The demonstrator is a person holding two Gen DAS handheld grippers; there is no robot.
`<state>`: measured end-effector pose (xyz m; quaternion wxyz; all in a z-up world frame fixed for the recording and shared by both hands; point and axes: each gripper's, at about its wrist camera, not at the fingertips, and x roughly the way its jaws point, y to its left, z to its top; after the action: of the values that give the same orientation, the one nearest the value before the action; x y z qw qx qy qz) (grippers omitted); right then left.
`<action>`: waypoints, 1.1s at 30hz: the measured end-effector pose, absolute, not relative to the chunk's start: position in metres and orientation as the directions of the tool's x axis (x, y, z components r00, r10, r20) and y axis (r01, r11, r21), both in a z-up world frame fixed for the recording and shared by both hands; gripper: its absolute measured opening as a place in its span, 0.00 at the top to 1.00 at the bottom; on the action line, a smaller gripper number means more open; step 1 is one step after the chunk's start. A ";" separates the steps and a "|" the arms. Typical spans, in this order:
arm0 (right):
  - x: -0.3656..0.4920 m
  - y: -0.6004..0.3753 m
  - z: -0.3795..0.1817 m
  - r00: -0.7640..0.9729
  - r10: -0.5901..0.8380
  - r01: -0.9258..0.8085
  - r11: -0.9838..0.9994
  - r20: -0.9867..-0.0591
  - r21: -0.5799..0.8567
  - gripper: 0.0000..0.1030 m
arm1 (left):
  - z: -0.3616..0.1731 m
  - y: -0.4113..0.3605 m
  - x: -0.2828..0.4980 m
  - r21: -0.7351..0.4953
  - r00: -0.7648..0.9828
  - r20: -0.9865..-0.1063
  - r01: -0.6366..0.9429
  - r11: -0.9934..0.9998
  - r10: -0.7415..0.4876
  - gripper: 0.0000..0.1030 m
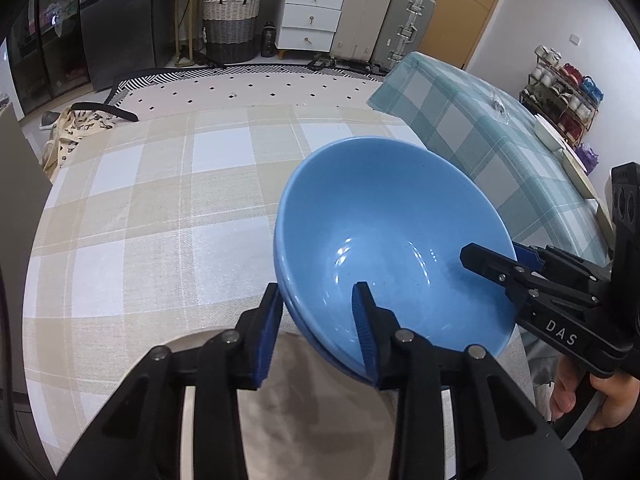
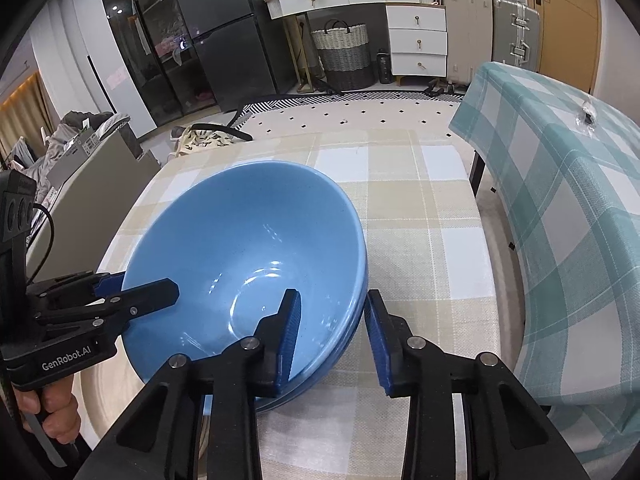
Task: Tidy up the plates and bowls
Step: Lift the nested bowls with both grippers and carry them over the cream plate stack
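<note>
Two blue bowls [image 1: 384,216] [image 2: 248,220], nested one in the other, sit on the beige checked tablecloth [image 1: 160,200], their near side over a pale round plate [image 1: 288,400] [image 2: 100,384]. My left gripper [image 1: 317,286] [image 2: 149,282] straddles their left rim, one pad inside the bowl and one against the outer wall, shut on it. On the opposite rim my right gripper [image 2: 333,293] [image 1: 492,254] is shut the same way. A hand [image 1: 580,396] holds the right gripper's handle. The lower bowl shows only as a second rim edge.
A table with a teal checked cloth [image 1: 500,128] [image 2: 560,200] stands close on the right, with white dishes [image 1: 548,132] at its far end. A grey box [image 2: 92,184] stands off the left edge. Beige cloth lies bare beyond the bowls.
</note>
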<state>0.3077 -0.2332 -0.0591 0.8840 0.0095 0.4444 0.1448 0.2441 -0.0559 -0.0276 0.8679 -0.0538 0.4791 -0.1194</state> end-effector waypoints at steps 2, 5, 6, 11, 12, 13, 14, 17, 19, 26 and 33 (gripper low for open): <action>0.308 -0.233 -0.059 0.563 0.266 -0.249 0.957 -0.782 0.146 0.68 | -0.028 -0.056 0.244 -0.204 0.512 -0.821 0.152 0.967 -0.253 0.68; 0.306 -0.233 -0.058 0.565 0.269 -0.253 0.956 -0.780 0.146 0.68 | -0.028 -0.057 0.243 -0.192 0.514 -0.822 0.151 0.970 -0.244 0.68; 0.306 -0.233 -0.058 0.565 0.268 -0.254 0.956 -0.780 0.144 0.68 | -0.028 -0.058 0.243 -0.189 0.515 -0.823 0.152 0.970 -0.241 0.68; 0.305 -0.233 -0.058 0.567 0.266 -0.252 0.957 -0.780 0.144 0.68 | -0.027 -0.059 0.242 -0.175 0.518 -0.823 0.154 0.972 -0.231 0.68; 0.305 -0.233 -0.058 0.566 0.266 -0.252 0.957 -0.780 0.143 0.68 | -0.027 -0.060 0.242 -0.174 0.519 -0.823 0.154 0.973 -0.229 0.68; 0.305 -0.233 -0.058 0.566 0.266 -0.252 0.957 -0.780 0.143 0.68 | -0.027 -0.059 0.242 -0.174 0.520 -0.823 0.152 0.973 -0.228 0.68; 0.305 -0.233 -0.058 0.566 0.267 -0.252 0.957 -0.780 0.145 0.68 | -0.026 -0.059 0.241 -0.172 0.522 -0.822 0.148 0.974 -0.225 0.68; 0.304 -0.233 -0.057 0.567 0.265 -0.254 0.957 -0.780 0.141 0.68 | -0.025 -0.060 0.240 -0.163 0.528 -0.821 0.147 0.976 -0.217 0.68; 0.303 -0.234 -0.056 0.571 0.265 -0.254 0.957 -0.777 0.140 0.68 | -0.024 -0.060 0.239 -0.165 0.532 -0.818 0.147 0.975 -0.219 0.68; 0.296 -0.236 -0.049 0.591 0.267 -0.253 0.957 -0.761 0.139 0.68 | -0.017 -0.062 0.235 -0.155 0.547 -0.809 0.153 0.976 -0.214 0.68; 0.285 -0.234 -0.035 0.620 0.281 -0.268 0.953 -0.732 0.139 0.68 | -0.004 -0.059 0.224 -0.145 0.574 -0.791 0.156 0.977 -0.209 0.68</action>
<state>0.2845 -0.2341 -0.0354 0.9000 0.0082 0.4083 0.1523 0.2241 -0.0586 -0.0038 0.8868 -0.0295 0.4496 -0.1031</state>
